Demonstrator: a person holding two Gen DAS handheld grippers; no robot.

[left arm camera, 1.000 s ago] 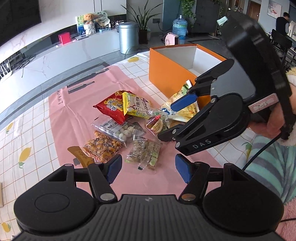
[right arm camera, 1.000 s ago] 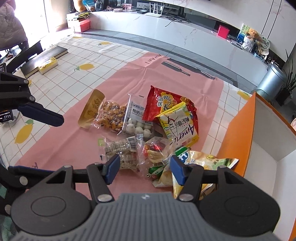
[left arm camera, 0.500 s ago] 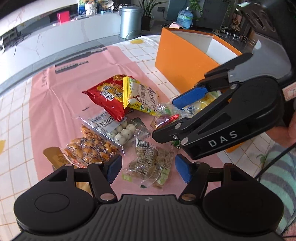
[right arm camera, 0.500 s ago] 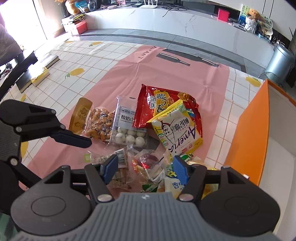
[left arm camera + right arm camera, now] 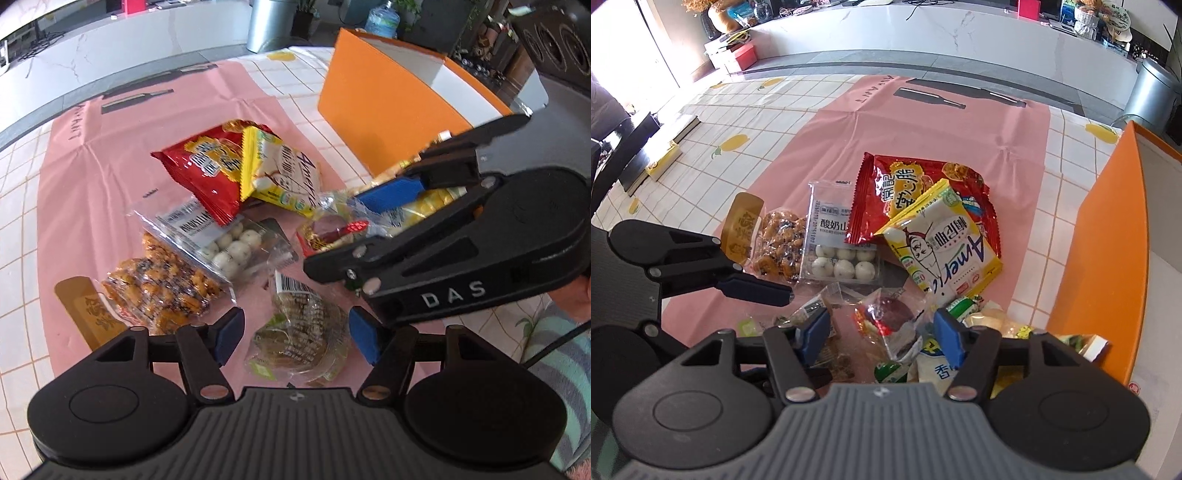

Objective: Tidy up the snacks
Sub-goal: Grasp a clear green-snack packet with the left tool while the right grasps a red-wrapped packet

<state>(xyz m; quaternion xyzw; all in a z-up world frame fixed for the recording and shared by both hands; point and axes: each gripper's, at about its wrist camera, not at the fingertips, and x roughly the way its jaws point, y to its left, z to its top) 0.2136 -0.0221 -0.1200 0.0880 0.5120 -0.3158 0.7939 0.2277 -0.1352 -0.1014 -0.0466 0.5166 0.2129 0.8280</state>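
Left tool [image 5: 293,338]: I hold it spread wide, straddling the clear brown-biscuit packet [image 5: 295,332], pads off it.
Right tool [image 5: 881,332]: my jaws are closing around the clear packet with a red sweet [image 5: 890,321], not yet pinching.
Snacks: heaped on the pink mat [image 5: 923,125] on my counter; red bag [image 5: 908,188] and yellow bag [image 5: 945,243] at 12 o'clock.
Orange box [image 5: 1115,236]: at 3 o'clock of the heap.

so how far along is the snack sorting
Nothing looks done: the orange box shows no snacks in its visible part. In hand: left gripper open over the clear packet of brown cakes; right gripper, closing, straddles the clear red-sweet packet. All the other packets are left.
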